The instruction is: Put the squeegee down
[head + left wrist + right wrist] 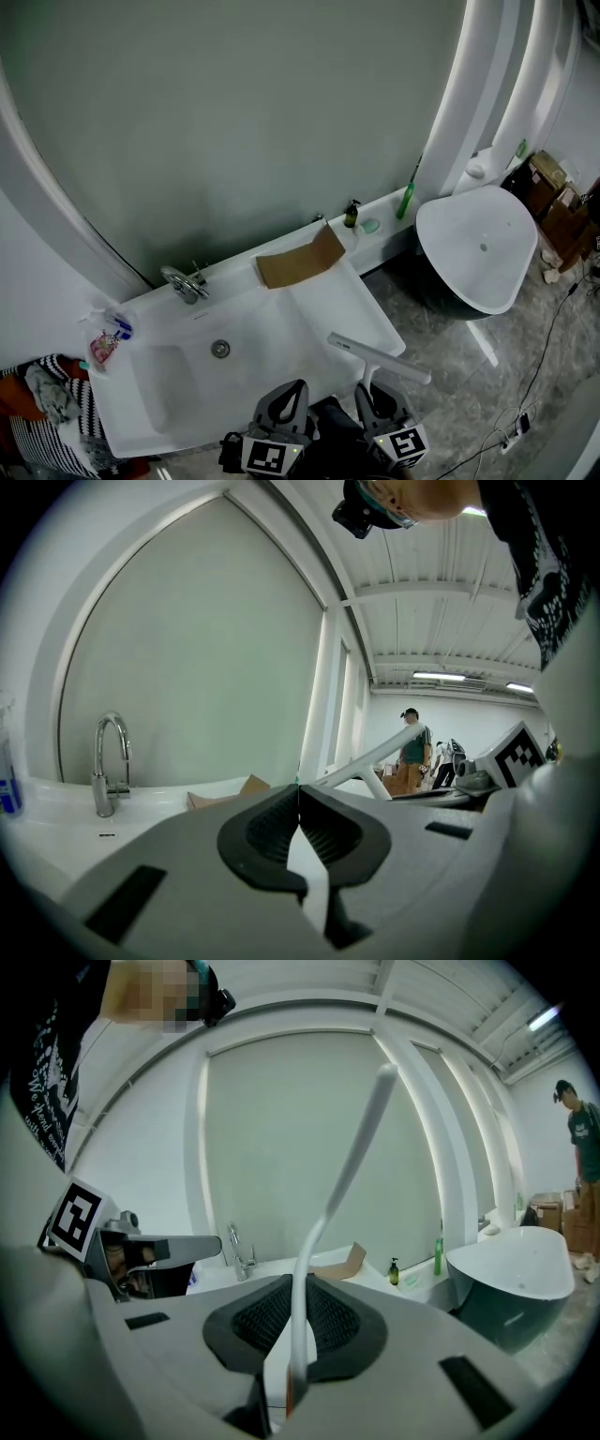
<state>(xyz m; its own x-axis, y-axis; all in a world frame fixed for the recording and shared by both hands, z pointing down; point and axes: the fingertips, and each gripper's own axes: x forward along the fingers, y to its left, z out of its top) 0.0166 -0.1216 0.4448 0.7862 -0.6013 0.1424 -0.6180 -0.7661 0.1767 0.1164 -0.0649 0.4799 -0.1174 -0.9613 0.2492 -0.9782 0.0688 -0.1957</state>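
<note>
Right gripper (373, 392) jaws clamped on the squeegee (379, 357) handle, blade up and crosswise over the near right corner of the white bench (361, 305). Left gripper (291, 392) jaws closed on nothing, just left of it. Best move: lower onto the bare flat part right of the basin (220, 349), nearer than the cardboard (300, 261). Lay it flat, well in from the edge, then release.
</note>
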